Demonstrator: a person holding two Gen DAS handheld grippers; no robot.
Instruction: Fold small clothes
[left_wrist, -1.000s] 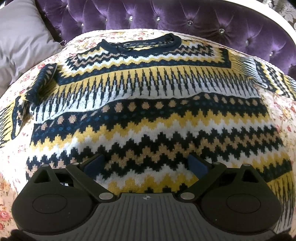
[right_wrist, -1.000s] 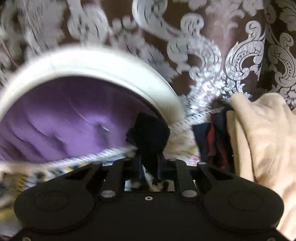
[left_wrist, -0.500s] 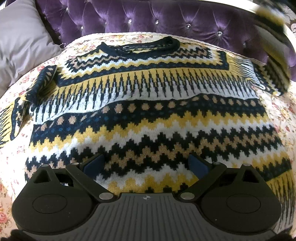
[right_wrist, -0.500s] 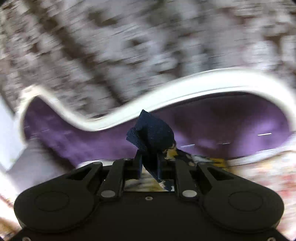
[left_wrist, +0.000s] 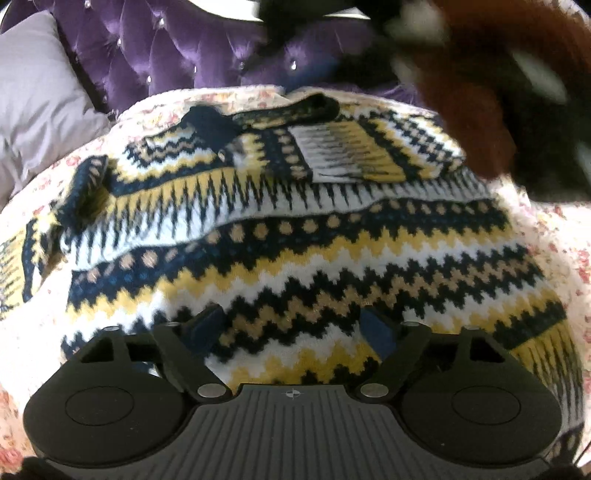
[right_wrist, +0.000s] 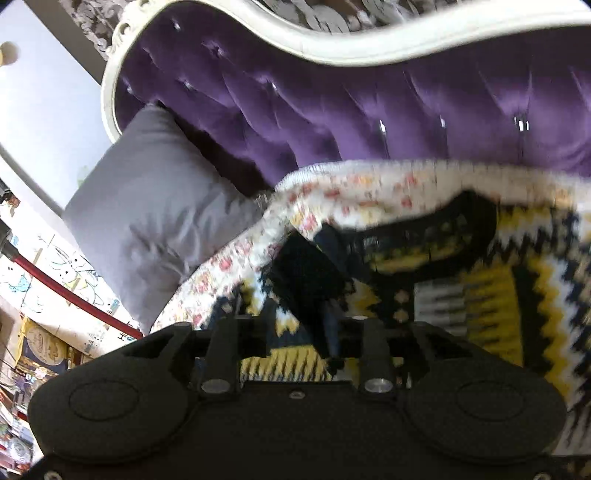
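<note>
A knitted sweater (left_wrist: 295, 251) in navy, yellow, white and tan zigzags lies flat on the bed, collar at the far end. Its right sleeve (left_wrist: 347, 155) is folded across the chest, with the navy cuff (left_wrist: 210, 118) near the collar. My left gripper (left_wrist: 291, 328) hovers over the hem; its jaws are closing, with only flat sweater fabric beneath them. In the right wrist view the navy cuff (right_wrist: 303, 277) lies between the fingers of my right gripper (right_wrist: 299, 325). Its jaws are opening and the pads stand clear of the cuff.
A floral bedspread (left_wrist: 554, 240) lies under the sweater. A purple tufted headboard (left_wrist: 166, 55) with a white frame (right_wrist: 369, 48) stands behind, and a grey pillow (right_wrist: 147, 221) leans at the left. A blurred brown sleeve (left_wrist: 461, 92) of the person reaches in at the upper right.
My right gripper swung the sleeve cuff from the right side onto the sweater's chest and its jaws have parted. The left gripper's fingers have moved closer together.
</note>
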